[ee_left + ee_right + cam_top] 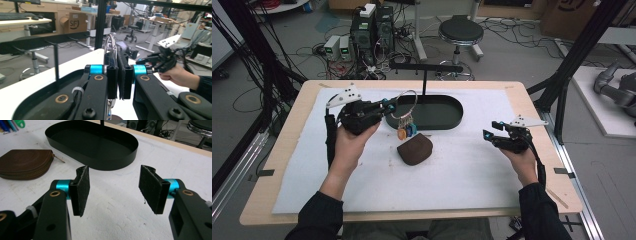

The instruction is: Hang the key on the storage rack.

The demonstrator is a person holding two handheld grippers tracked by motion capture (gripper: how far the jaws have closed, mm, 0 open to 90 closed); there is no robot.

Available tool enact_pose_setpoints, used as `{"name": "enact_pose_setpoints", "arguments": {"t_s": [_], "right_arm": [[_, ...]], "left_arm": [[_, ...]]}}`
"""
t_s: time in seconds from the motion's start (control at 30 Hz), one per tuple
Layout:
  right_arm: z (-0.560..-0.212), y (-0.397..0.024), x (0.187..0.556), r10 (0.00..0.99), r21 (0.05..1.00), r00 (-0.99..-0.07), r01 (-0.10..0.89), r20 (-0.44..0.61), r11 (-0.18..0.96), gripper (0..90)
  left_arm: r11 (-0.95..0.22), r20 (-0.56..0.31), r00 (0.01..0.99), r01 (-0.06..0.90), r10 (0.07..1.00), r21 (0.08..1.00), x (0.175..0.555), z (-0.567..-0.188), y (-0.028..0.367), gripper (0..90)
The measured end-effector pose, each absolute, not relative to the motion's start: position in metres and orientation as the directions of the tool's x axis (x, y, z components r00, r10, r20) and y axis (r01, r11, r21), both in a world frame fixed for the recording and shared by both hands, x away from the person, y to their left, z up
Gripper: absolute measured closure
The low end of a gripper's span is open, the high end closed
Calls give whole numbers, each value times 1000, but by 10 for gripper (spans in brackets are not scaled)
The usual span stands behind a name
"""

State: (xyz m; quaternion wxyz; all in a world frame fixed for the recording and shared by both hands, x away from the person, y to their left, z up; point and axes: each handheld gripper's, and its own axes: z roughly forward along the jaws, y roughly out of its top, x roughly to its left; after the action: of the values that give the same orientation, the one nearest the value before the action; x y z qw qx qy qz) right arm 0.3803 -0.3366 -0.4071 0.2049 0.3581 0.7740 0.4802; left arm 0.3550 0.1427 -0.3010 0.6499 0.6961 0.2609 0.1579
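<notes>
The left gripper (388, 106) was held above the white mat (472, 170), its jaws pressed together on a large metal key ring (405, 104). In the left gripper view the ring (110, 50) rose edge-on from between the closed pads, gripped at its lower part. Below the gripper's tip, several tags (406, 131), orange and blue among them, hung from the ring over the near rim of the black oval tray (452, 122). A thin black post with a crossbar (426, 67) stood in the tray, just beyond the gripper.

A brown zipped pouch (415, 149) lay on the mat below and slightly to the right of the left gripper, just nearer the person than the tray. Whether the hanging tags touched it could not be told.

The right gripper (490, 135) was held low over the mat, well apart from the left one, its jaws spread wide and holding nothing. In the right gripper view its pads (81, 190) faced each other across bare mat; the tray (125, 157) lay ahead of them and the pouch (25, 163) ahead and to their left. The right gripper (142, 60) and its hand (177, 75) were also seen in the left gripper view, beyond and to the right of the closed jaws.
</notes>
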Motion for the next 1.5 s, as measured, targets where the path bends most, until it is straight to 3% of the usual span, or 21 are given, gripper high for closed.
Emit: {"name": "enact_pose_setpoints", "arguments": {"t_s": [0.6, 1.2, 1.5], "right_arm": [[-407, -336, 381, 751, 894, -660, 343, 10, 289, 432], [-407, -338, 382, 755, 895, -655, 345, 14, 282, 432], [-408, -339, 383, 754, 894, -657, 348, 18, 282, 432]], "left_arm": [[-69, -67, 761, 145, 645, 987, 403, -279, 162, 868], [-105, -116, 706, 261, 699, 960, 457, -293, 163, 868], [-81, -136, 687, 274, 714, 958, 468, -296, 170, 868]]}}
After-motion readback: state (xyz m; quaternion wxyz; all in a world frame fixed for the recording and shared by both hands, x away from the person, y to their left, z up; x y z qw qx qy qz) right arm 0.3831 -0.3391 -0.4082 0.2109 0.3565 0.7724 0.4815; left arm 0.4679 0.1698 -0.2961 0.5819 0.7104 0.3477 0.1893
